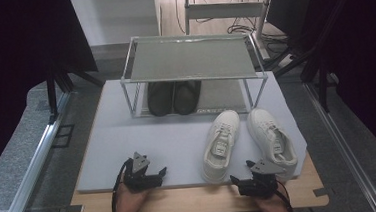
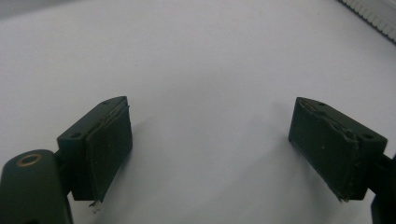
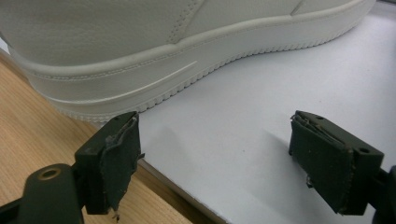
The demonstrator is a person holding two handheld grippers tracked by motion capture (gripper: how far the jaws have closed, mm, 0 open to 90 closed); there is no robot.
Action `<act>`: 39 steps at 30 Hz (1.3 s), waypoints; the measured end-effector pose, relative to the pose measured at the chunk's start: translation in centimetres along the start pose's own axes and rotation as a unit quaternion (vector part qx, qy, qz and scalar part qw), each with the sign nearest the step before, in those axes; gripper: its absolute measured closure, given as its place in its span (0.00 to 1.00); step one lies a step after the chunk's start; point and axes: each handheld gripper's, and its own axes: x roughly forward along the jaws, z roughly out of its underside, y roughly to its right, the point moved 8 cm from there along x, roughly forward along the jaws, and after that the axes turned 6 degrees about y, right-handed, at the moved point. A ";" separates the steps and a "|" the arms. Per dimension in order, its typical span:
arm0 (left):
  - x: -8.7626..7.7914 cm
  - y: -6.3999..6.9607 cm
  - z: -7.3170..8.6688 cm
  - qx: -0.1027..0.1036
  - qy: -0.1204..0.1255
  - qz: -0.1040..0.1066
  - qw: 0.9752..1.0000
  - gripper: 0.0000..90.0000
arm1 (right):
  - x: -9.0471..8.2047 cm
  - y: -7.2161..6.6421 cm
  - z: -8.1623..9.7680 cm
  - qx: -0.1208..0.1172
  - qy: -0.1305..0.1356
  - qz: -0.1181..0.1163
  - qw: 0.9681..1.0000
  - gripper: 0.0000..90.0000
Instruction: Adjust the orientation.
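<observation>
- Left gripper [image 1: 155,174]: at about 7 o'clock on the grey mat [image 1: 178,136], near its front edge, in the person's left hand [image 1: 127,203]; jaws wide apart, nothing between them.
- In the left gripper view: same gripper [image 2: 210,154] low over bare mat [image 2: 210,60], both black pads clear of everything; ribbed strip [image 2: 373,16] at 1 o'clock in the far corner.
- Right gripper [image 1: 242,172]: at about 5 o'clock on the mat, over the front edge where mat meets the wooden table [image 1: 192,198]; jaws wide, holding nothing.
- In the right gripper view: right gripper [image 3: 215,158] with the left-side pad just beside the heel end of a white sneaker [image 3: 140,51], not pressing it; gap between the jaws over bare mat [image 3: 261,98] and the mat's edge, wood [image 3: 28,130] at 8 o'clock.
- Left white sneaker [image 1: 221,145]: on the mat at 5 o'clock, toe toward 12 o'clock, heel close to the right gripper.
- Right white sneaker [image 1: 272,141]: just beside the first, at 4 o'clock, toe toward 11 o'clock, heel near the mat's corner.
- Which of the two fills the right gripper view: cannot tell.
- Metal rack [image 1: 190,60]: at 12 o'clock on the mat, top shelf bare.
- Dark shoes [image 1: 174,98]: a pair side by side on the rack's lower level, toward its left half, well apart from both grippers.
</observation>
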 end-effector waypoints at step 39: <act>0.0 0.1 0.0 -0.001 -0.002 -0.010 1.000 0.16 | -0.3 -9.3 -3.4 -0.032 -0.023 -0.161 0.986 0.99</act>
